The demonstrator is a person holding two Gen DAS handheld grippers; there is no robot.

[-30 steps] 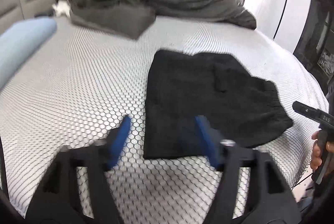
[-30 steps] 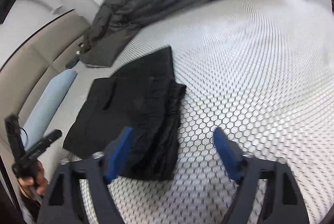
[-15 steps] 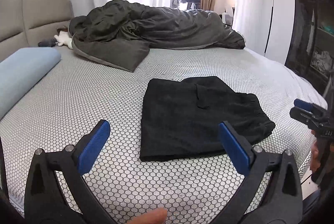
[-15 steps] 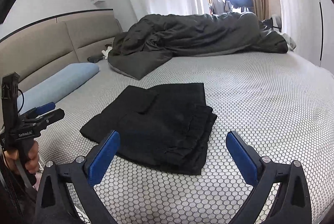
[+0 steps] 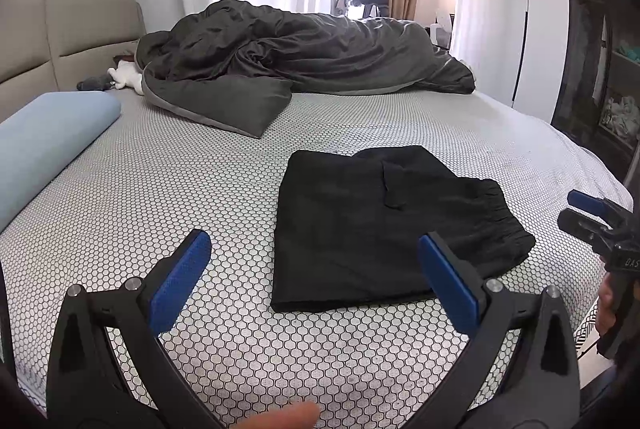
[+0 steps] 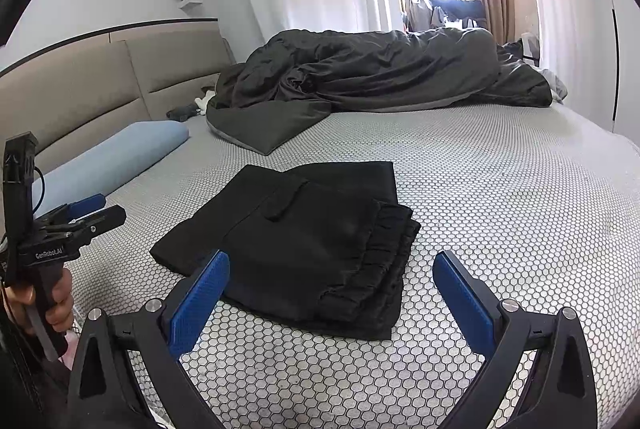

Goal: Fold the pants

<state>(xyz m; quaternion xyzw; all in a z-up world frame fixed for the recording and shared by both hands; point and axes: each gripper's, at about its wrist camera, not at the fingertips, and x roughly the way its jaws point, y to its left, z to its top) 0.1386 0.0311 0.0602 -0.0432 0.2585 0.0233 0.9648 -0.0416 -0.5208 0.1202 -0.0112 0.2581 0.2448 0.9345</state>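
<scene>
The pants (image 5: 384,225) lie folded, seemingly in several layers, on the bed (image 5: 160,189). Left gripper (image 5: 316,281) and right gripper (image 6: 332,293) hover near them, fingers wide apart, holding nothing, having just opened.

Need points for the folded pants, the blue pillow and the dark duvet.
folded pants (image 5: 360,229): left wrist view, middle of the top layer.
blue pillow (image 6: 120,157): right wrist view, middle of its upper side.
dark duvet (image 5: 312,49): left wrist view, middle of the heap.
</scene>
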